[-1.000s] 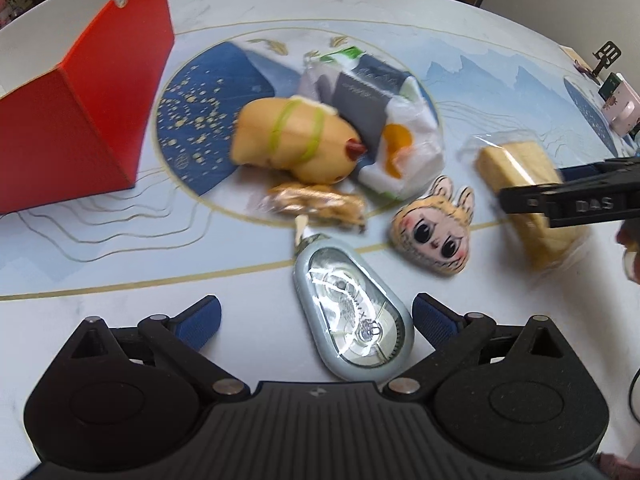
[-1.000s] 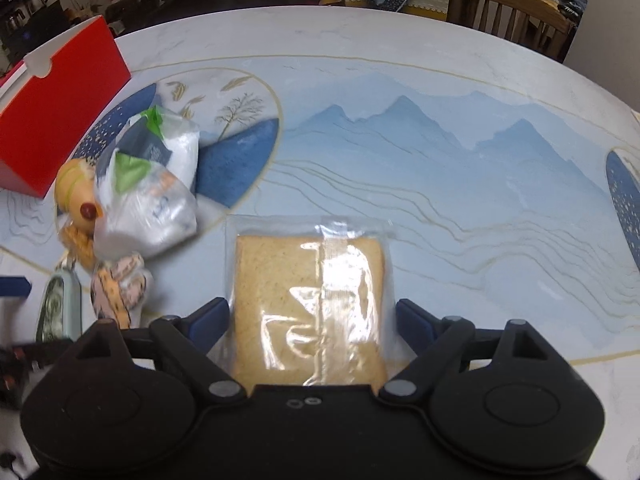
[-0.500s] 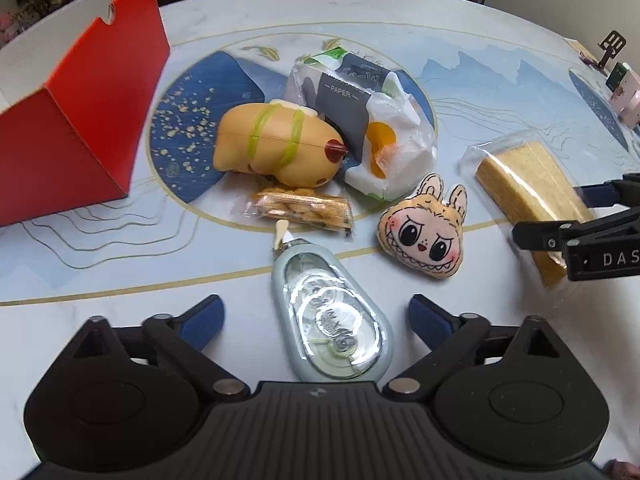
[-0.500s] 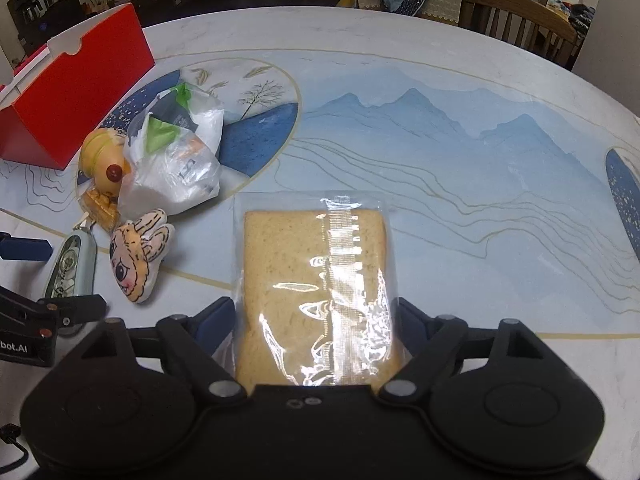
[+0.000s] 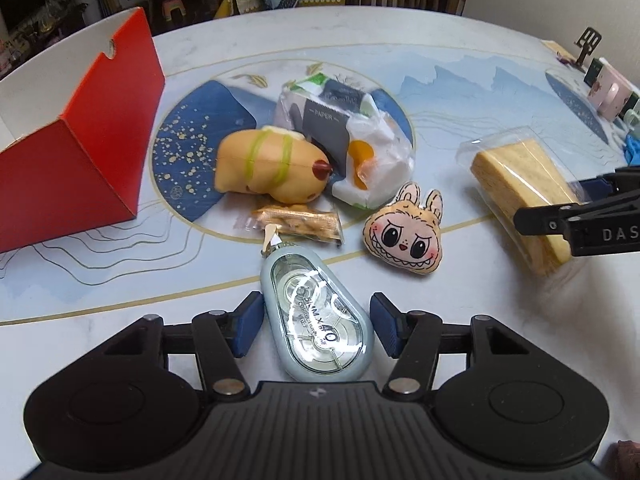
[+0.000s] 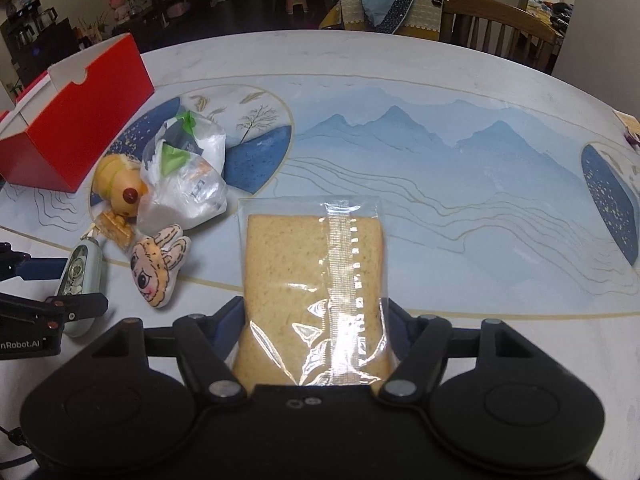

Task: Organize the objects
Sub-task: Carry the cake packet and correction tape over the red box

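Now the left gripper (image 5: 316,330) is closing around the pale-blue teardrop correction-tape dispenser (image 5: 316,320) flat on the table (image 5: 460,76); left pad touches, right pad stands just off. Right gripper (image 6: 314,330), also closing, pinches the plastic-wrapped bread slice (image 6: 312,276).

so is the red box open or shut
Open. The red box has no lid over its top: the right wrist view shows its white inner walls. Whether anything lies inside cannot be told from either view.

correction tape (image 5: 316,320) – flat on table | wrapped bread (image 6: 316,292) – flat, in clear bag
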Demonstrator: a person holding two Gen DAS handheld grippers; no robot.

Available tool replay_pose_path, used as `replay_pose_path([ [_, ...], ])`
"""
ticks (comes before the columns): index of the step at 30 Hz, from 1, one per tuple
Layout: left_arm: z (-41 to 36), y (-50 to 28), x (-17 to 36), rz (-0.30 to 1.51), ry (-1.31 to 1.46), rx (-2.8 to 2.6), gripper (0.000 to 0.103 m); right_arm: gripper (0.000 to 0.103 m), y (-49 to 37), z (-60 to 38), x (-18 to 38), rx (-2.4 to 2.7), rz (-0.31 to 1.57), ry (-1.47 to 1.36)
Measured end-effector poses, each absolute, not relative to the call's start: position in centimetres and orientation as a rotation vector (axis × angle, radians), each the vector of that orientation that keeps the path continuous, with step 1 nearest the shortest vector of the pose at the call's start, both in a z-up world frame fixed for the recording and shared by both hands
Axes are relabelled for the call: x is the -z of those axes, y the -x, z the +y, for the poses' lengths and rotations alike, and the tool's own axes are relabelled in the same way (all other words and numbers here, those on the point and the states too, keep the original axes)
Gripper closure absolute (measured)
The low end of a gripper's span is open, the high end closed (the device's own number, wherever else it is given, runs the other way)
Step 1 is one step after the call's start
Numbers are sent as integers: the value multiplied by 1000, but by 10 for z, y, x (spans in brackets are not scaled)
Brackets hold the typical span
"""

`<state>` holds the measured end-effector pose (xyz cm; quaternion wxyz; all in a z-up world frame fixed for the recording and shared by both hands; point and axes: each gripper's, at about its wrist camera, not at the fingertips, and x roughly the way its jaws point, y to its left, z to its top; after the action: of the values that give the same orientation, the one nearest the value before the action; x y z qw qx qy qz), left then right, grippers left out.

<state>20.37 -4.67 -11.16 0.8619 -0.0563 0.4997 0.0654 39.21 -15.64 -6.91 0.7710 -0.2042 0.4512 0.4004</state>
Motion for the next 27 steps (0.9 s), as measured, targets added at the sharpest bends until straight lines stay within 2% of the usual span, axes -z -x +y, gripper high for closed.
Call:
replay_pose_path([
  [13, -18, -174, 79, 1011, 185, -120, 45, 33, -352, -152, 21, -960, 974, 391],
  [18, 2, -163, 58, 975, 200, -100, 45, 33, -332, -128, 5, -1013, 1001, 402],
  [27, 56, -150, 25, 900, 184, -101, 45, 33, -295, -66, -31, -1095, 938, 434],
])
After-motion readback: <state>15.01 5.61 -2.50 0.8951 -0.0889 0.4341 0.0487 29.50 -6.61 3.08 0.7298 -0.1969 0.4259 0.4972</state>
